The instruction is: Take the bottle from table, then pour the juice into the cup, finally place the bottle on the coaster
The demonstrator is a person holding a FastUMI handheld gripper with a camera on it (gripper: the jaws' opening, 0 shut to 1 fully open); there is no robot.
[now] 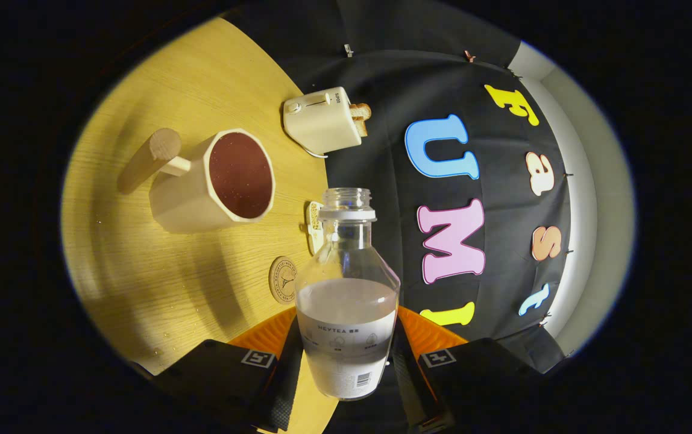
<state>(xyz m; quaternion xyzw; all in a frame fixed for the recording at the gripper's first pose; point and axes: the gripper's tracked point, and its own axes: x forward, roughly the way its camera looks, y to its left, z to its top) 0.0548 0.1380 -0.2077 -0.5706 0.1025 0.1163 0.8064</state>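
Cream cup (201,193), clear bottle (347,289)

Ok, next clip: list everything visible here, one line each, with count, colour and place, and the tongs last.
bottle: one, clear with no cap, pale milky liquid about halfway up, held between the fingers, lifted off the table.
cup: one, cream outside and dark reddish inside, with a wooden handle, on the table beyond the bottle.
coaster: one, round, tan with a dark print, on the table close beside the bottle.
toaster: one, cream, bread in its slot, on the table beyond the cup near the booth wall.
small flat item: one, cream, just behind the bottle neck; too hidden to identify.
table: one, light wood.
tongs: one pair, both fingers pressed on the bottle's lower body.
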